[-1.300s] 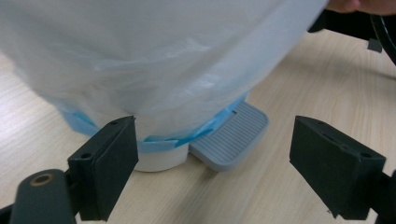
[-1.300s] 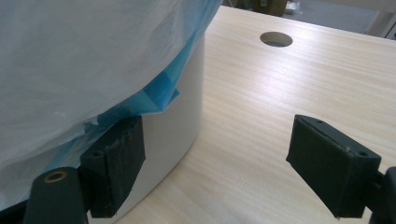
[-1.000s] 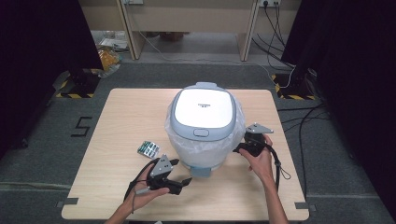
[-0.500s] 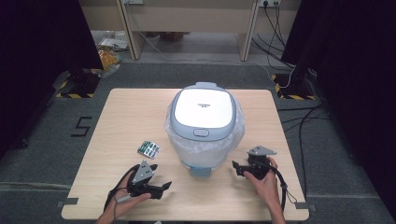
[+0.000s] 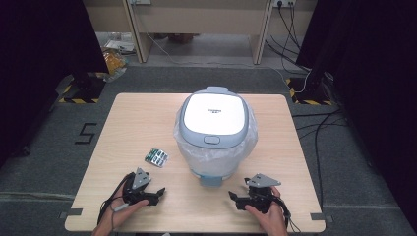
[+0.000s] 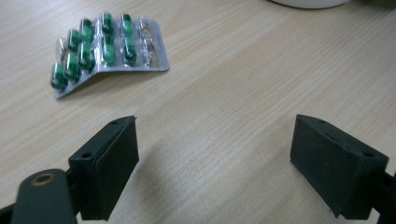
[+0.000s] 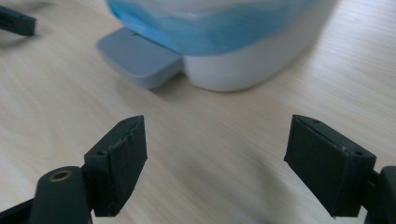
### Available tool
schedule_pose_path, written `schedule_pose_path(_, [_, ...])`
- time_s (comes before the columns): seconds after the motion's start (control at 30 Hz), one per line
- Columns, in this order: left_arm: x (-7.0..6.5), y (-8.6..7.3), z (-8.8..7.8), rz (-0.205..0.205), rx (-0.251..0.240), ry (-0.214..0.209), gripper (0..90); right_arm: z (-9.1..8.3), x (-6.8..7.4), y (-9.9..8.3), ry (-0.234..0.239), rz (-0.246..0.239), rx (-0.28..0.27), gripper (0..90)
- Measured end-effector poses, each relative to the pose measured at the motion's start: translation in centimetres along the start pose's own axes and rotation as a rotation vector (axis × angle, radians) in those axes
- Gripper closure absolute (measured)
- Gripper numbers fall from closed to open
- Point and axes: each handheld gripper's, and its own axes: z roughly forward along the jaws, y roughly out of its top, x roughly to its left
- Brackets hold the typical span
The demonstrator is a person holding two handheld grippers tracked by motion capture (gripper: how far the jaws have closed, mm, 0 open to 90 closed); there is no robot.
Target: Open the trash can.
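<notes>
A white pedal bin (image 5: 214,132) with a grey-rimmed lid and a clear plastic liner stands at the middle of the wooden table (image 5: 137,123). A blister pack of green capsules (image 5: 156,157) lies to its left. My left gripper (image 5: 158,195) rests low near the front edge, open, short of the pack (image 6: 102,46), with bare wood between its jaws. My right gripper (image 5: 236,195) is open too, at the front right. It faces the bin's white base (image 7: 243,70) and grey foot pedal (image 7: 137,58), clear of both.
The table's front edge lies just behind both hands. One jaw of the left gripper (image 7: 16,21) shows at the right gripper view's top left. Cables (image 5: 319,128) trail over the grey floor to the right, and desks stand beyond the table.
My right gripper has drawn back from the bin's right side to the front edge. The left gripper has slid left and slightly nearer the front. Both stay open.
</notes>
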Motion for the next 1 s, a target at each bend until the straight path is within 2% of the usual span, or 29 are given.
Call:
schedule_pose_path(0.1, [0.7, 0.0, 0.2, -0.054, 0.019, -0.042, 14.0, 0.6, 1.4, 0.6, 0.029, -0.028, 0.000, 20.8])
schedule_pose_path(0.23, [1.4, 0.1, 0.4, -0.076, 0.015, -0.029, 13.8, 1.2, 2.6, 1.2, 0.052, -0.058, -0.007, 21.3])
schedule_pose_path(0.67, [1.4, 0.1, 0.4, -0.074, 0.017, -0.014, 12.8, 3.6, 6.5, 3.0, 0.125, -0.153, -0.037, 21.9])
schedule_pose_path(0.8, [1.4, 0.1, 0.4, -0.074, 0.017, -0.014, 12.7, 4.4, 7.1, 3.4, 0.138, -0.176, -0.039, 20.8])
schedule_pose_path(1.0, [1.4, 0.1, 0.4, -0.074, 0.017, -0.013, 12.7, 5.2, 7.7, 3.6, 0.072, -0.220, -0.020, 20.6])
